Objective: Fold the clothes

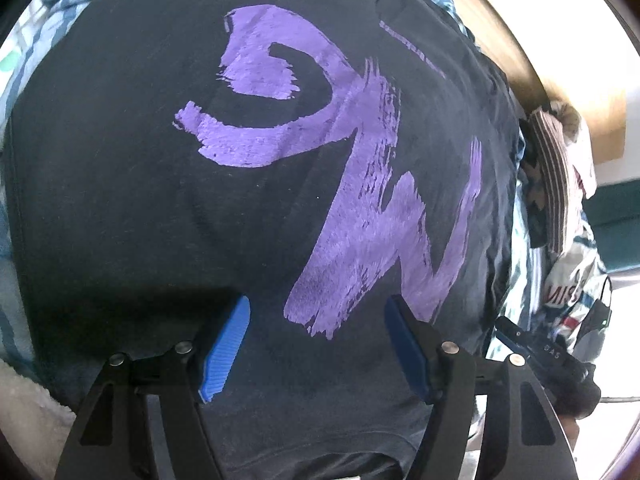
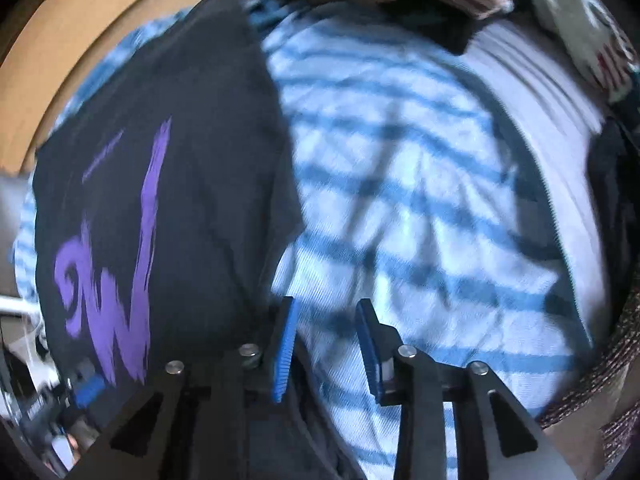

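Left wrist: black T-shirt (image 1: 160, 200) spread flat, left gripper (image 1: 316, 340) agape above

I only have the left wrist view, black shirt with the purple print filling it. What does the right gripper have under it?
Observer: The right gripper hangs over a blue-and-white striped cloth, just past the black shirt's side edge.
Operator: Is it holding anything?
Observer: No, nothing sits between its fingers.
Operator: Does the striped cloth stop there?
Observer: No, it runs on under the shirt and shows again beyond its far edge.
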`<action>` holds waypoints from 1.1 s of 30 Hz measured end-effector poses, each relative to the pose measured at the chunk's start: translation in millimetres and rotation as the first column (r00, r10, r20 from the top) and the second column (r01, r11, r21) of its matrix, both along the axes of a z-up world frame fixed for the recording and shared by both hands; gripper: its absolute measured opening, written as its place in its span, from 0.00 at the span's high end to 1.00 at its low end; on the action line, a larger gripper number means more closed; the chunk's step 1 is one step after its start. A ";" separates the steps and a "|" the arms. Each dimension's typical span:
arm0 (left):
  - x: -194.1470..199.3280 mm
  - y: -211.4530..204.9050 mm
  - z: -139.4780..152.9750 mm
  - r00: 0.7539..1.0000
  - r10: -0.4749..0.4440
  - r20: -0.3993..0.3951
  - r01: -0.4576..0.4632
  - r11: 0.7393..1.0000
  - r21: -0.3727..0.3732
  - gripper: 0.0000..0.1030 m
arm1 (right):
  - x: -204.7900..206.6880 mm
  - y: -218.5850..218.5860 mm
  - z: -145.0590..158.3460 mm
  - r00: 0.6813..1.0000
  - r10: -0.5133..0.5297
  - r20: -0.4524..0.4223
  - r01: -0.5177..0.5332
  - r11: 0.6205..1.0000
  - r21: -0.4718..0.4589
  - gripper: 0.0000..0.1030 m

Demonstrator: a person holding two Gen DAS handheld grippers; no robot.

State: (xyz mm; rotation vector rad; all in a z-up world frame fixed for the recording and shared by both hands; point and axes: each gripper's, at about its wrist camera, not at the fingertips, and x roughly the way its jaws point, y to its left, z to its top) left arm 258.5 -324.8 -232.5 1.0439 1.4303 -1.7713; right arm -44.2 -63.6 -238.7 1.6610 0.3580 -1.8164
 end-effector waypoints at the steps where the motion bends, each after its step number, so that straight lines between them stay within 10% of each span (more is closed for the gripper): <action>1: -1.9 0.9 0.7 1.000 -0.008 0.007 0.008 1.000 -0.009 0.31 | 3.1 2.3 -2.2 1.000 0.005 0.006 -0.005 1.000 0.000 0.67; 33: 8.4 -1.2 4.0 1.000 -0.031 0.006 0.031 0.999 -0.022 0.27 | -1.3 -30.9 9.1 0.992 -0.062 -0.107 0.041 0.981 -0.188 0.61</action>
